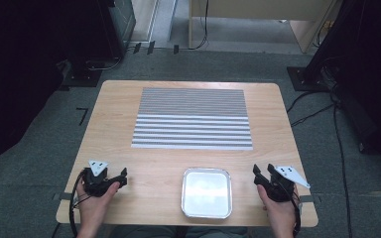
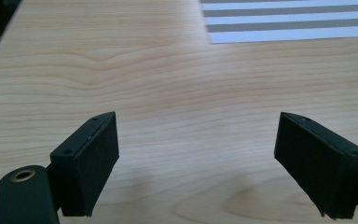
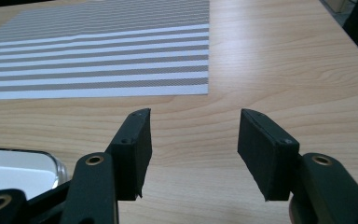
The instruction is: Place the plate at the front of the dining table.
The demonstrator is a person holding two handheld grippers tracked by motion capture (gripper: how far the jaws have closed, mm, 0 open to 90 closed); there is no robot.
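Left claw point(image 1: 121, 177) and right claw point(image 1: 259, 174) gape, holding nothing; between them the foil tray point(image 1: 206, 192) sits empty on the table point(image 1: 114, 119).

no readable text, labels, brands, numbers, signs anywhere

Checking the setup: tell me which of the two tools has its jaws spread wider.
The left tool: its jaws stand far apart over bare table, with nothing between them. The right tool has a clearly narrower gap, also empty.
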